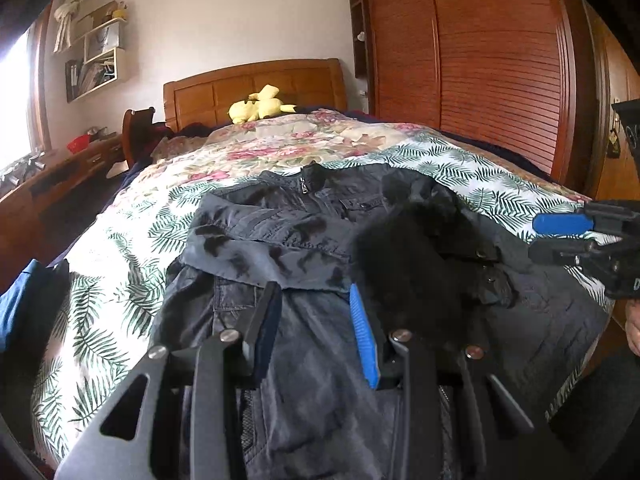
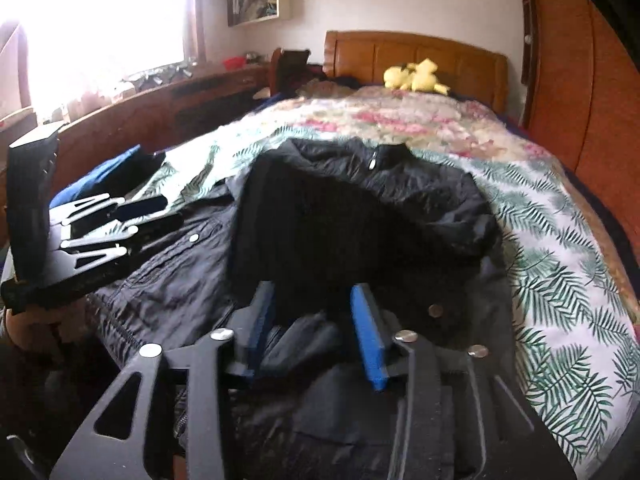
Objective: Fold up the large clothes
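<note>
A large dark grey jacket point(image 1: 280, 240) lies spread on the bed, zip collar point(image 1: 305, 179) toward the headboard. A black fuzzy part point(image 1: 412, 256) is folded over its right side. My left gripper point(image 1: 315, 286) hovers low over the jacket's lower half, fingers apart, with flat fabric under the gap and nothing pinched. My right gripper point(image 2: 313, 286) is open over the jacket point(image 2: 360, 208), and a loose fold of dark cloth point(image 2: 304, 340) lies between its blue pads without being pressed. Each gripper shows in the other's view: the right gripper point(image 1: 532, 238) at the right edge, the left gripper point(image 2: 174, 209) at the left.
The bed's leaf-print quilt point(image 1: 120, 248) gives way to a floral one point(image 1: 280, 148) farther back. A yellow plush toy point(image 1: 260, 106) sits by the wooden headboard point(image 1: 256, 84). A blue garment point(image 1: 24, 308) lies at the bed's left edge. A wardrobe point(image 1: 480, 60) stands right, a desk point(image 1: 60, 176) left.
</note>
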Tool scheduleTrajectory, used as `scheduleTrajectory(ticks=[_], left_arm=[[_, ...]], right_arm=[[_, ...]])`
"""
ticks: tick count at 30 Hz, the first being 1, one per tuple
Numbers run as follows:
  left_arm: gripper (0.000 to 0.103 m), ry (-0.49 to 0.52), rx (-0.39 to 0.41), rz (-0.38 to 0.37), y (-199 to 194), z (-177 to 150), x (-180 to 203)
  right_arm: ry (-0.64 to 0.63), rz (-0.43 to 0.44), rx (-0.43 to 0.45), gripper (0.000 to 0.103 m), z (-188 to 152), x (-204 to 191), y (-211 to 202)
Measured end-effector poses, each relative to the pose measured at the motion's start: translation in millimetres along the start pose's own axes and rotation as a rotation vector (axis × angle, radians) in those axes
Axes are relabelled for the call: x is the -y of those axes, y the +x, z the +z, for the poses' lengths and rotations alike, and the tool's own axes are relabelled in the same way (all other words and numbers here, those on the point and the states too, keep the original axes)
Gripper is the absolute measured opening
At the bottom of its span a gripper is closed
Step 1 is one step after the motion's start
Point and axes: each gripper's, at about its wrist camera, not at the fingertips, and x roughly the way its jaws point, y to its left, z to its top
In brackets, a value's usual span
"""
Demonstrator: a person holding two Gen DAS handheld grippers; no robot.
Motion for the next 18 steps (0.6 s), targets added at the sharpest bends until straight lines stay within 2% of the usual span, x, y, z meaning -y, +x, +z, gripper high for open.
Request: scheduleTrajectory(ticks=[8,13,18], left_arm=[[0.034,-0.004,-0.032,-0.007,4,5,2],[0.034,0.024,-0.056,-0.012,19,14,5],[0.034,0.059,-0.111,-0.019,53,24,6]], right_arm=[[0.01,-0.071,0.002,0.048,-14,34,20],[0.05,-0.055,-0.032,0.048,-27,51,45],[0.069,-0.04,-0.048,0.048,-37,57,55]])
